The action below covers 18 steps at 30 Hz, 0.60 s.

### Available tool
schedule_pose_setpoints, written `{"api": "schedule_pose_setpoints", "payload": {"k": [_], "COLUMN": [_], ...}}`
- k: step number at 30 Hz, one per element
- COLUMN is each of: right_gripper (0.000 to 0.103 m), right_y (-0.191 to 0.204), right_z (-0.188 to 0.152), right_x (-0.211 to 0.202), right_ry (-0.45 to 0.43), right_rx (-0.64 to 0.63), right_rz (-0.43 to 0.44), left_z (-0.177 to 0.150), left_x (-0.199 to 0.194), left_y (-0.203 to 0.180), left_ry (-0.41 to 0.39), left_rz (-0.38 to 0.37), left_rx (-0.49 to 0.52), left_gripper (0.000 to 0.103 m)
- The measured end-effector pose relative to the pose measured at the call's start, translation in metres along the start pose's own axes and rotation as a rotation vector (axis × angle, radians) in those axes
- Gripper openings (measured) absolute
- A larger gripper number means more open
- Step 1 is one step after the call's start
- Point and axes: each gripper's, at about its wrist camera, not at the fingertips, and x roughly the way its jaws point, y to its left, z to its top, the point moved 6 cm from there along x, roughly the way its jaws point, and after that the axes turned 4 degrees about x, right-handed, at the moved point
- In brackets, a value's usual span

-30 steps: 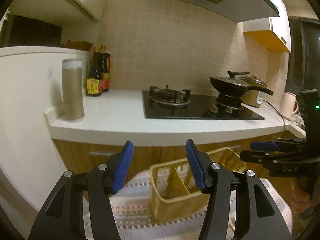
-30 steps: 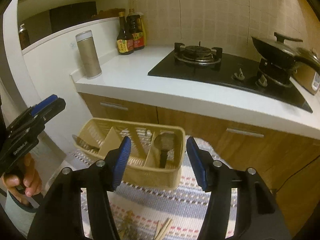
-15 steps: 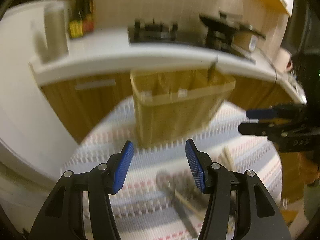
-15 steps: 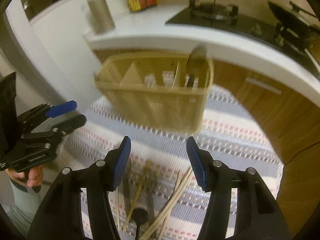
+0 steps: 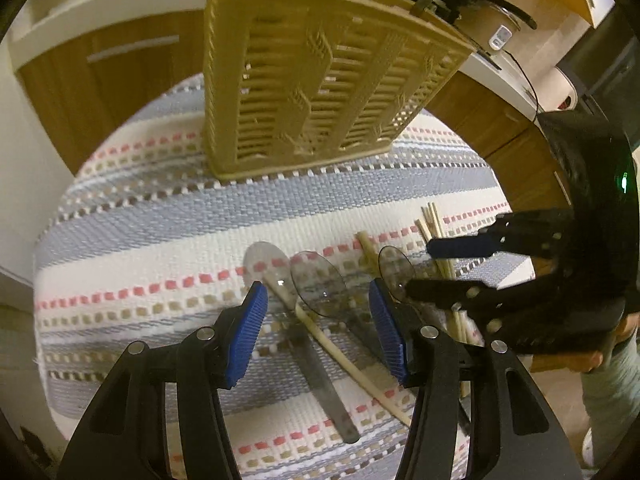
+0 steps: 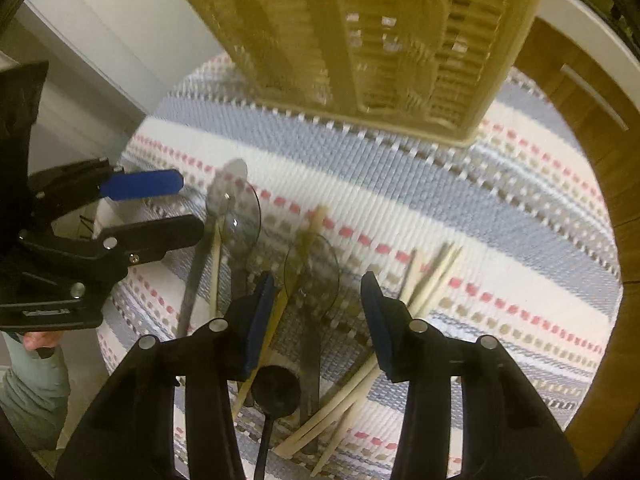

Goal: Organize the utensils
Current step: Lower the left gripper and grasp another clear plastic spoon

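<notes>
You're at the picking step: both grippers, left (image 5: 316, 316) and right (image 6: 318, 312), hang wide open and empty over the spoons (image 5: 318, 288) and chopsticks (image 6: 432, 276) on the mat (image 5: 160, 220). Next, close on one handle, then carry it to the basket (image 5: 312, 76) behind.

Slatted plastic basket (image 5: 312, 80), coarse woven cloth mat (image 5: 160, 240), shiny metal spoons (image 5: 320, 288).

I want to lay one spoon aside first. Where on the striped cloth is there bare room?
The striped woven cloth lies bare between the tan slotted plastic utensil caddy and the utensil pile, and left of the white spoon. It is crowded around the metal spoons and wooden chopsticks, where the open left gripper and open right gripper hover.
</notes>
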Motion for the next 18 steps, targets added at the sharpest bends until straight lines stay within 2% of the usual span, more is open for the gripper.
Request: {"api": "schedule_pose_setpoints", "payload": {"k": [6,11,15,18], "right_gripper": [0.042,0.041,0.03,0.03], "right_y": [0.005,0.011,0.019,0.011], "right_z": [-0.002,-0.003,-0.009,-0.012], "right_x": [0.02,0.025,0.035,0.031], "right_ry": [0.018,-0.012,-0.037,-0.059], "right_rx": [-0.02,-0.06,-0.087,-0.06], "right_rz": [-0.029,-0.064,-0.095,-0.095], "left_z": [0.007,0.013,0.017,0.02], "left_x": [0.017,0.026,0.03,0.035], "left_y": [-0.002,-0.007,-0.017,-0.025], "left_ry": [0.021,0.035,0.039,0.045], "left_rz": [0.042,0.08,0.084,0.097], "left_rx": [-0.023,-0.017,-0.002,0.018], "left_gripper": [0.051,0.051,0.051,0.051]}}
